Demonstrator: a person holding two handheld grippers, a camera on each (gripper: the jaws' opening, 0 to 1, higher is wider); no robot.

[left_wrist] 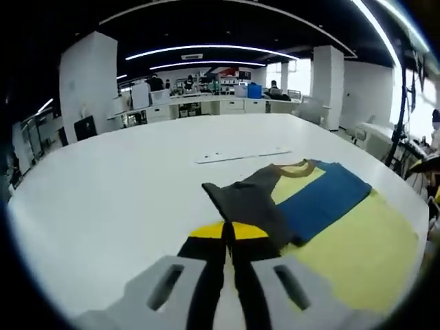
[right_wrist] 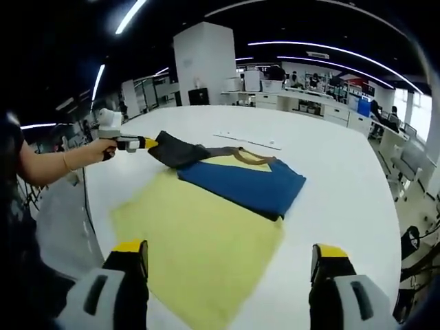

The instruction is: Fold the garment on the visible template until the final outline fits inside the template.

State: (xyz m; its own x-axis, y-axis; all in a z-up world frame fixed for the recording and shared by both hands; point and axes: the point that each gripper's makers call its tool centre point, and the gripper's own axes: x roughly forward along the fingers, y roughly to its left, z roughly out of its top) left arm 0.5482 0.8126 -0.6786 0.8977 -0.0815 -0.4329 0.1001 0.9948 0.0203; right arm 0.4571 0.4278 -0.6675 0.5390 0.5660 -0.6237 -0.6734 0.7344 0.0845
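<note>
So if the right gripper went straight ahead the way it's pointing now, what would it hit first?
Probably the yellow template, which lies directly ahead between the open right gripper fingers; beyond it is the folded shirt. Depth is unclear.

Open-plan workroom seen across a large white table point(left_wrist: 124, 185).

The dark ceiling is crossed by long curved light strips point(left_wrist: 206, 49). White square pillars point(left_wrist: 88, 75) are set behind the table, and white counters point(left_wrist: 206, 104) loaded with equipment are ranged along the far side. Daylight is admitted through bright windows point(left_wrist: 405, 103).
</note>
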